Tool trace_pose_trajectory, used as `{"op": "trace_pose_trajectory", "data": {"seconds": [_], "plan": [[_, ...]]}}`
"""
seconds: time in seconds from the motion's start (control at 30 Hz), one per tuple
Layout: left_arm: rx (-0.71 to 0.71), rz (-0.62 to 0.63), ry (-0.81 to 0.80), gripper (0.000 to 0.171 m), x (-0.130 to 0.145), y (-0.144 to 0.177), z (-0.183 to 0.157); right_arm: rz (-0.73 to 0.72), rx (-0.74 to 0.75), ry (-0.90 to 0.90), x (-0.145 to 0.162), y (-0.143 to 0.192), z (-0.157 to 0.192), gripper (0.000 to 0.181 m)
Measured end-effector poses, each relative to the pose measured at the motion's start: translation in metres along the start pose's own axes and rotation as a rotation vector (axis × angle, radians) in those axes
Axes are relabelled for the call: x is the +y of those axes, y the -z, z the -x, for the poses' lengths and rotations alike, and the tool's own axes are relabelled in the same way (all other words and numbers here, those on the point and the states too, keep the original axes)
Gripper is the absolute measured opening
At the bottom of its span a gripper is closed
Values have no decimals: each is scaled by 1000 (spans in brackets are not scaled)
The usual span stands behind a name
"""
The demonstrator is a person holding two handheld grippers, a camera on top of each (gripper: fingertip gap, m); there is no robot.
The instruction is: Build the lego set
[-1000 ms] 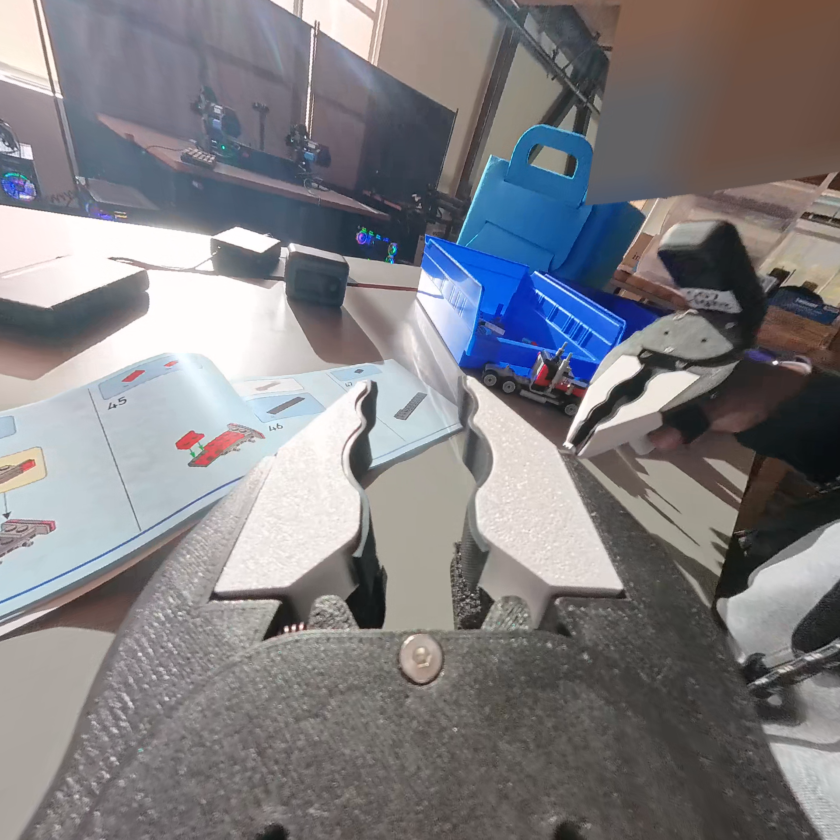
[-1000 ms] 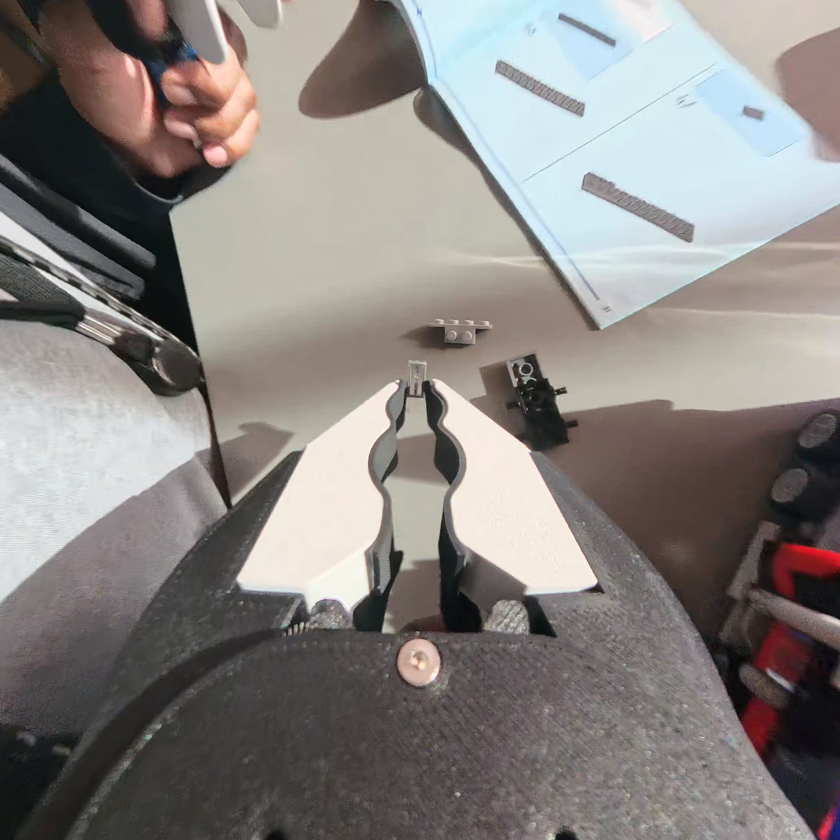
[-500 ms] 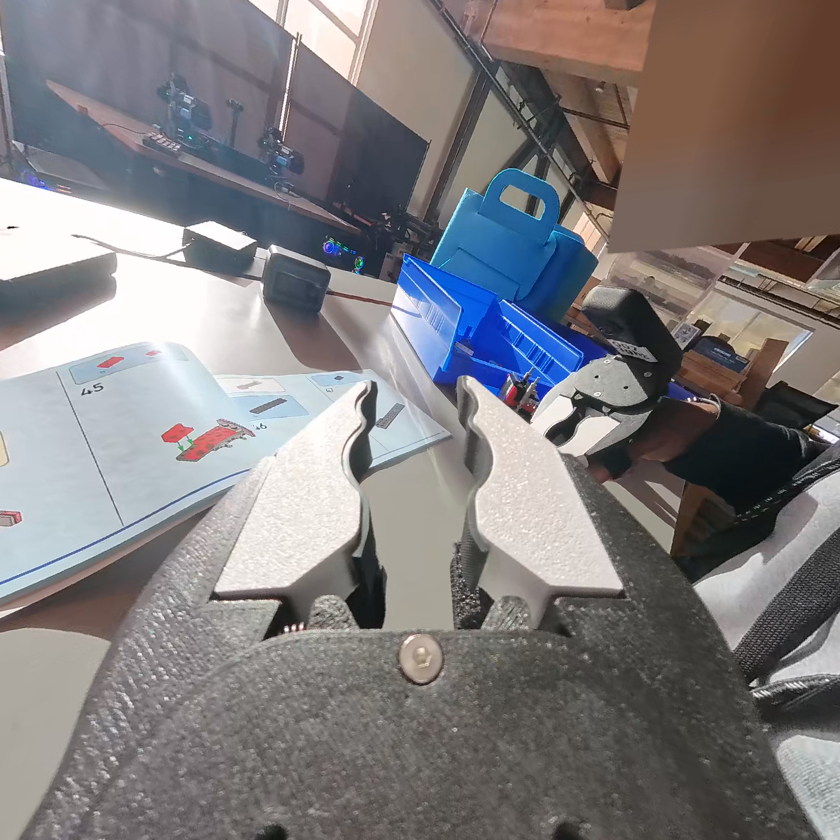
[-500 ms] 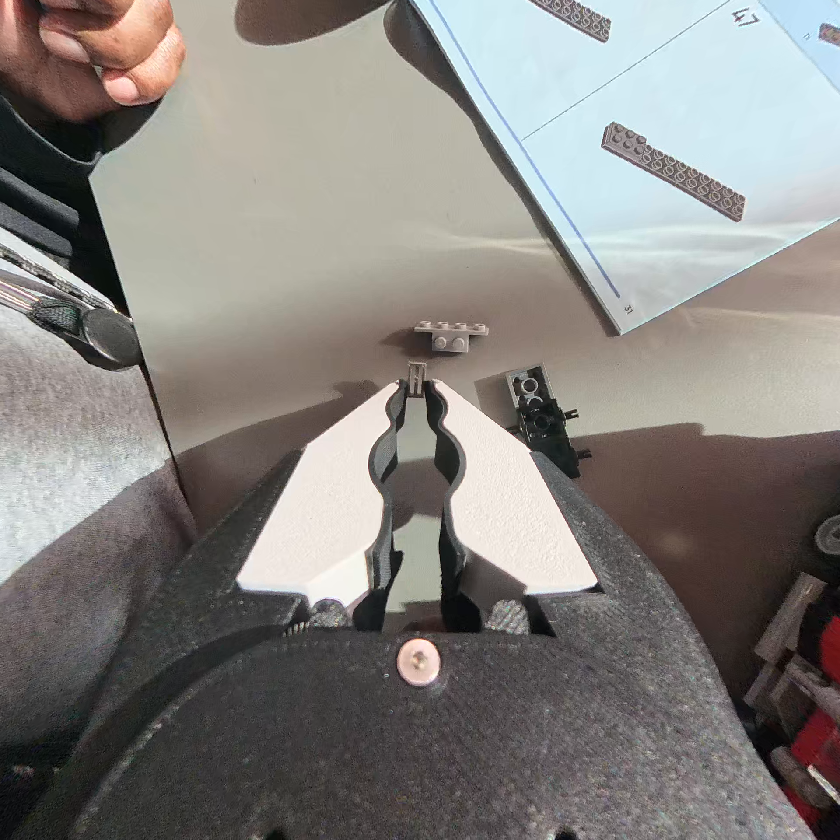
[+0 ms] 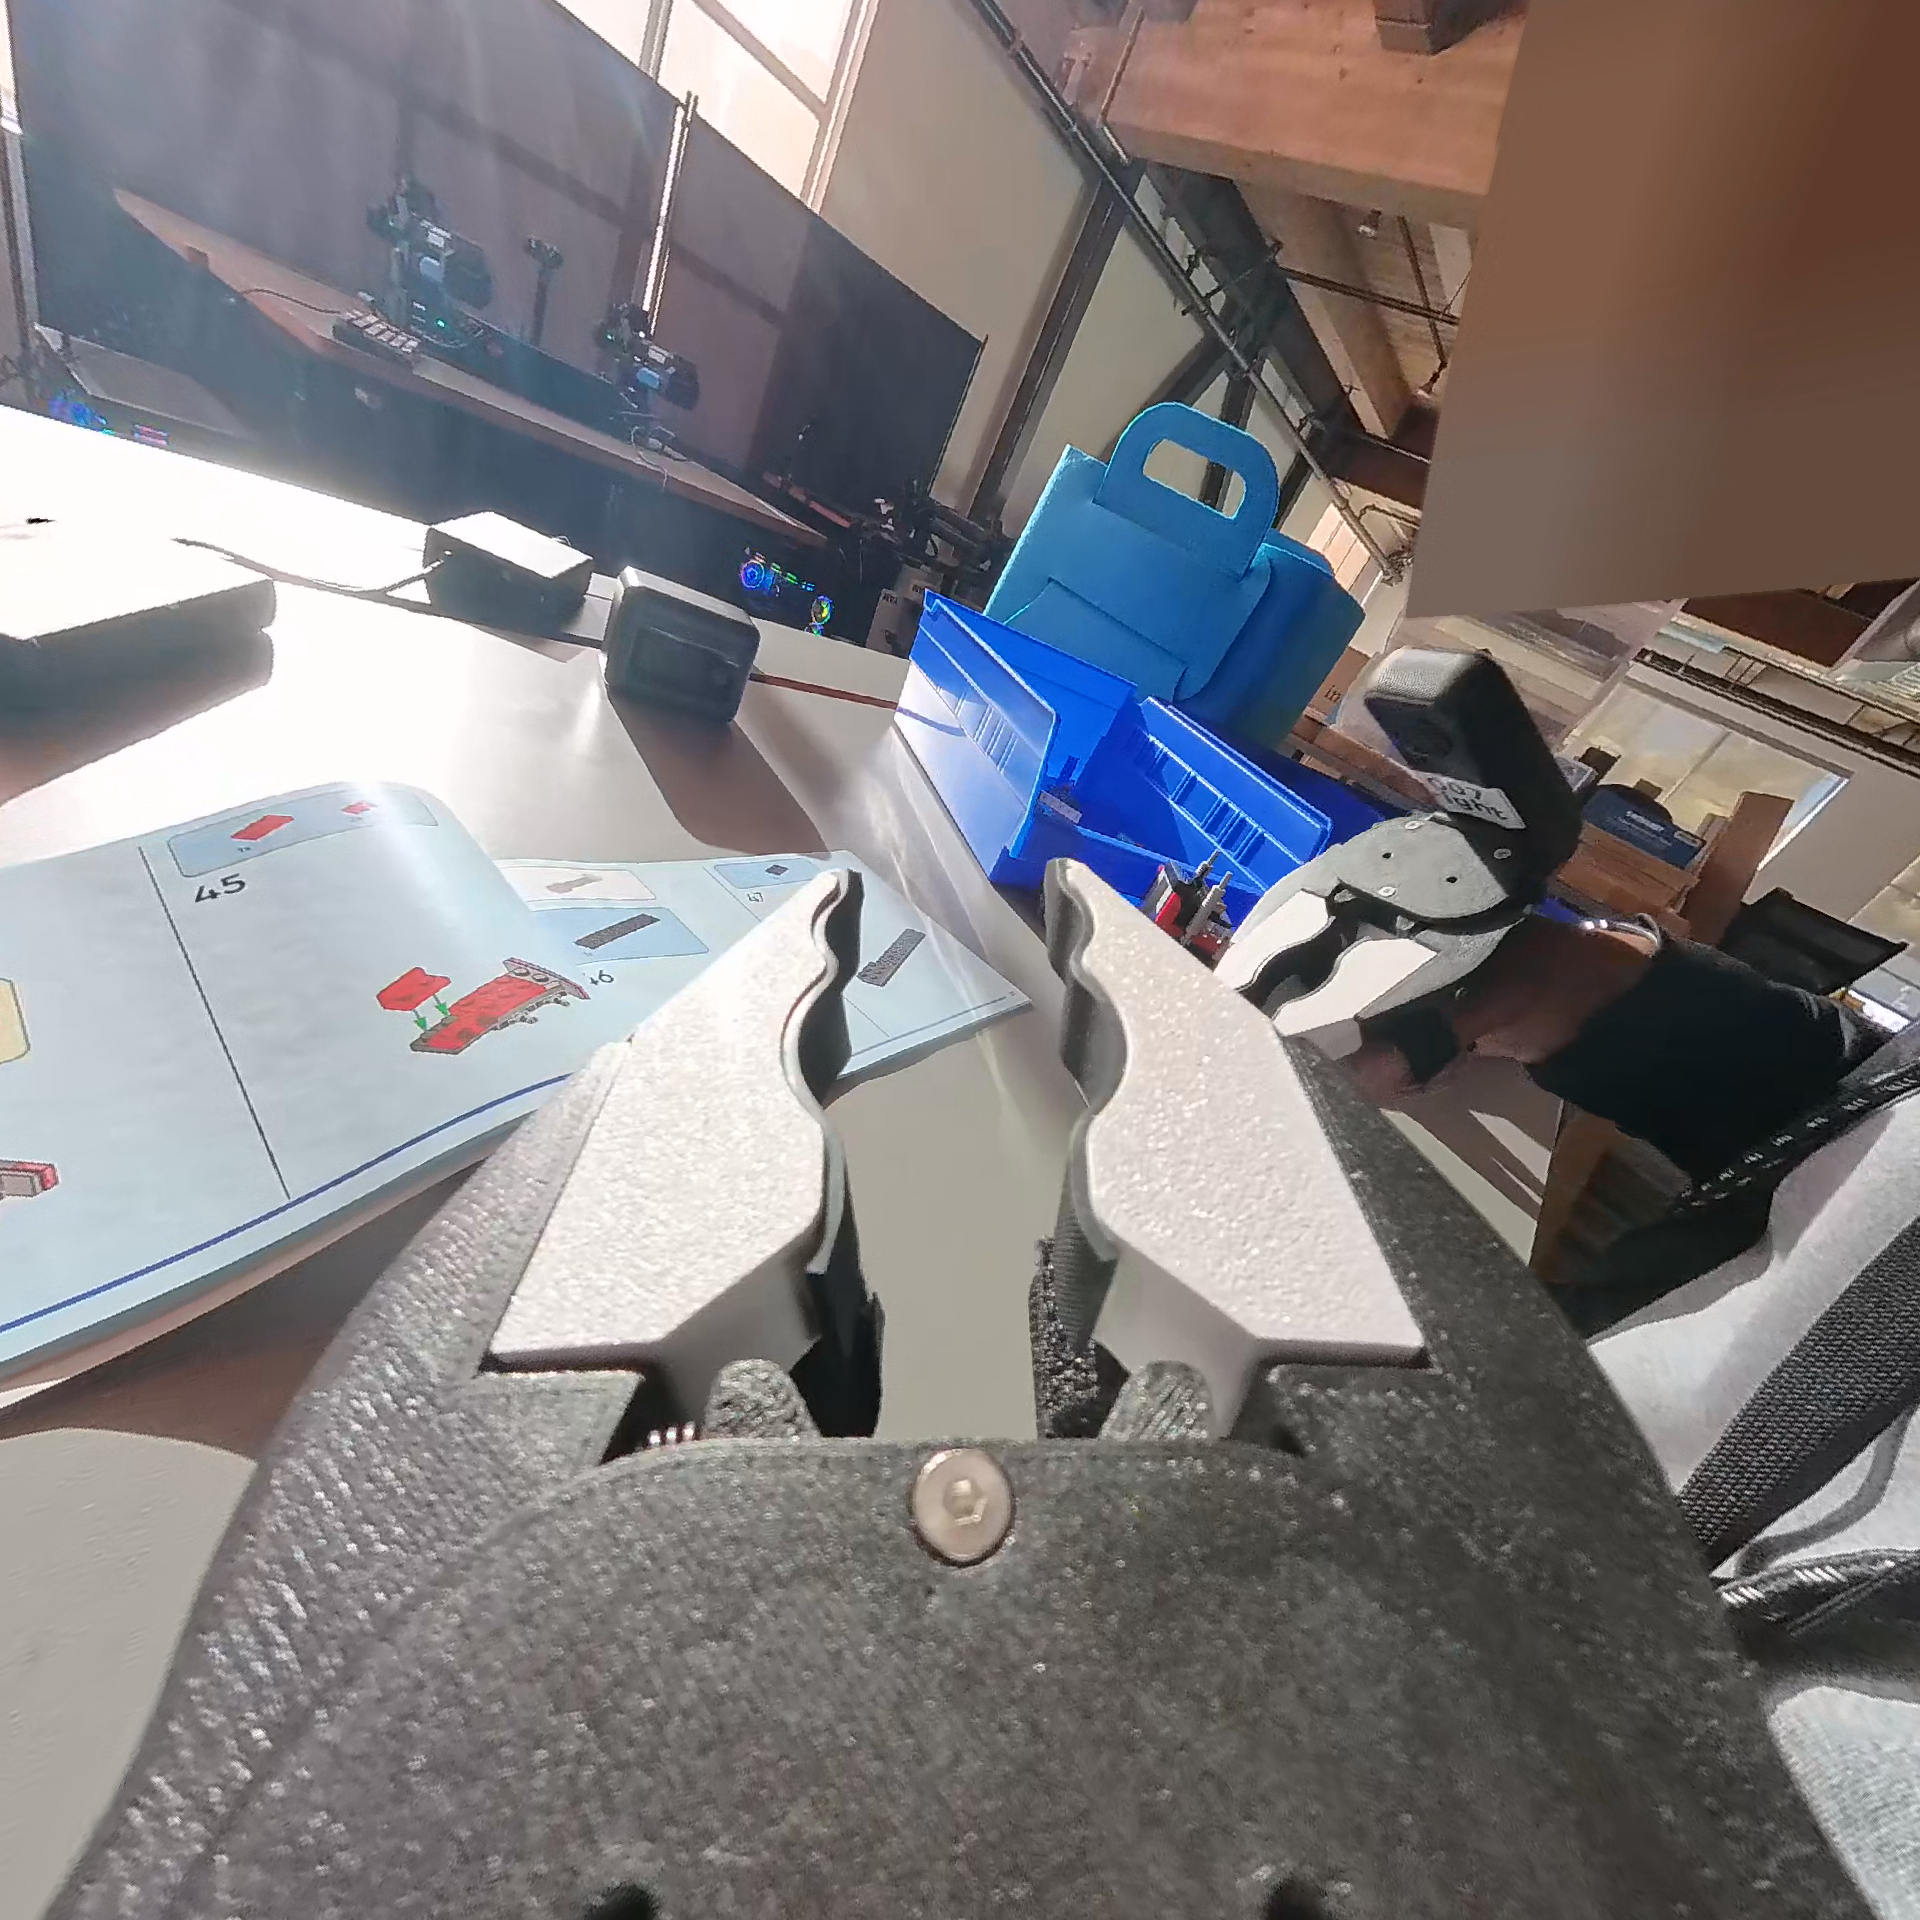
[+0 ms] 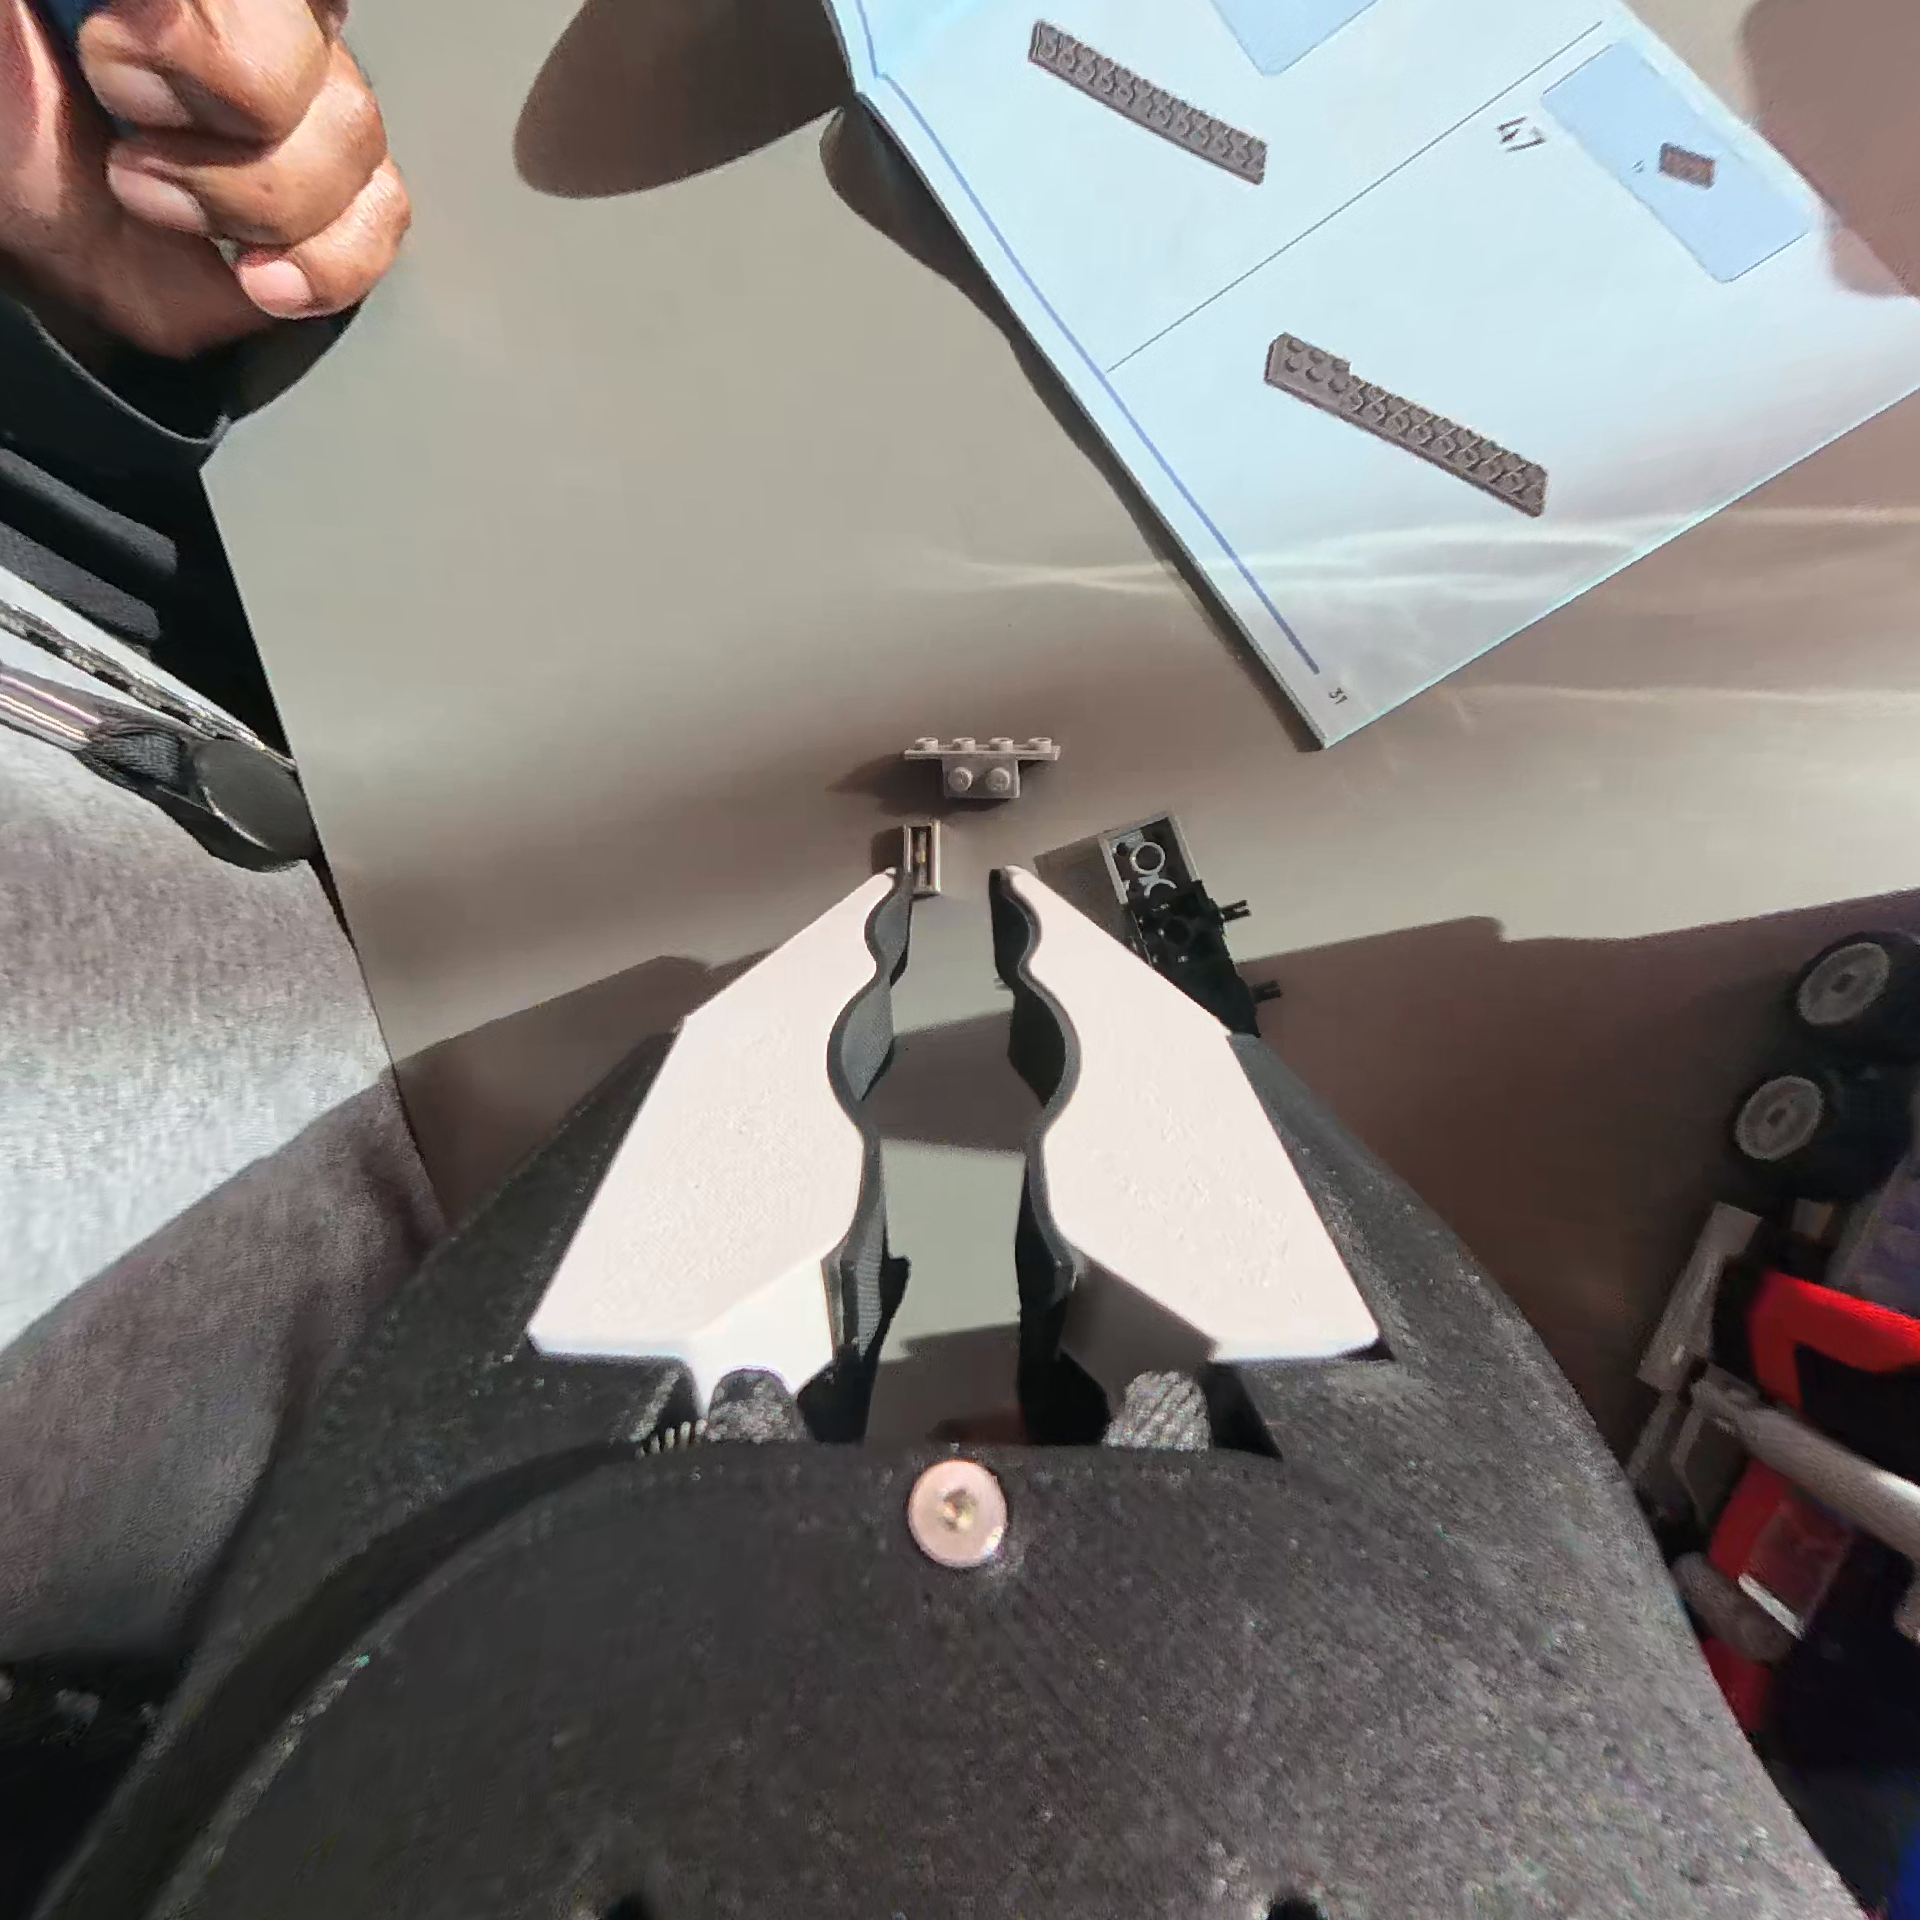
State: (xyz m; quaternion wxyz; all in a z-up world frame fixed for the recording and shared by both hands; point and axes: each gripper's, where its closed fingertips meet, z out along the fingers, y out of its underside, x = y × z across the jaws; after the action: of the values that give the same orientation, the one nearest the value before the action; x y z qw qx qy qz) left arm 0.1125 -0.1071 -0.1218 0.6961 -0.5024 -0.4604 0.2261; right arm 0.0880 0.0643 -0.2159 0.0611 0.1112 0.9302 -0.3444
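On the table: a small grey Lego piece (image 6: 921, 857) lies at the tip of the right gripper's (image 6: 943, 883) left finger, touching it or just beside it.
What changed: half a second ago the right gripper pinched this piece; now its jaws stand a little apart and hold nothing.
What it means: the piece looks let go, maybe set down or dropped, so it is not built on yet.
Left gripper (image 5: 951, 914): its jaws are partly open and empty, up over the table, as they were a second ago.
Other pieces: a grey plate with studs (image 6: 982, 761) sits at 12 o'clock from the small piece, close but apart. A dark grey and black part (image 6: 1169, 914) lies at 3 o'clock, just past the right finger.
Booklet: the blue instruction booklet (image 6: 1455, 343) lies at 1 o'clock, well apart.
Truck: the red and grey Lego truck (image 6: 1808, 1340) is at 4 o'clock, cut off by the edge.
Bins: blue bins (image 5: 1091, 758) stand at 1 o'clock in the left view.
Hard to see: I cannot tell if the small piece lies flat or leans on the finger. The left view hides it behind its own fingers.
Hand: a hand (image 6: 208, 177) shows at 10 o'clock, partly cut off.
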Motion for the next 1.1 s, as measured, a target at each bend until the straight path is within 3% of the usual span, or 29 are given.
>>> {"op": "trace_pose_trajectory", "data": {"seconds": [0.33, 0.93, 1.1], "plan": [[-5, 4, 11, 37, 0, -1, 2, -165, 146, -86, -3, 53, -28, 24], [-55, 64, 7, 37, 8, -8, 9, -291, 200, -96, 0, 72, -44, 26], [-83, 86, -1, 37, 12, -11, 12, -403, 187, -121, 8, 70, -42, 25]]}}
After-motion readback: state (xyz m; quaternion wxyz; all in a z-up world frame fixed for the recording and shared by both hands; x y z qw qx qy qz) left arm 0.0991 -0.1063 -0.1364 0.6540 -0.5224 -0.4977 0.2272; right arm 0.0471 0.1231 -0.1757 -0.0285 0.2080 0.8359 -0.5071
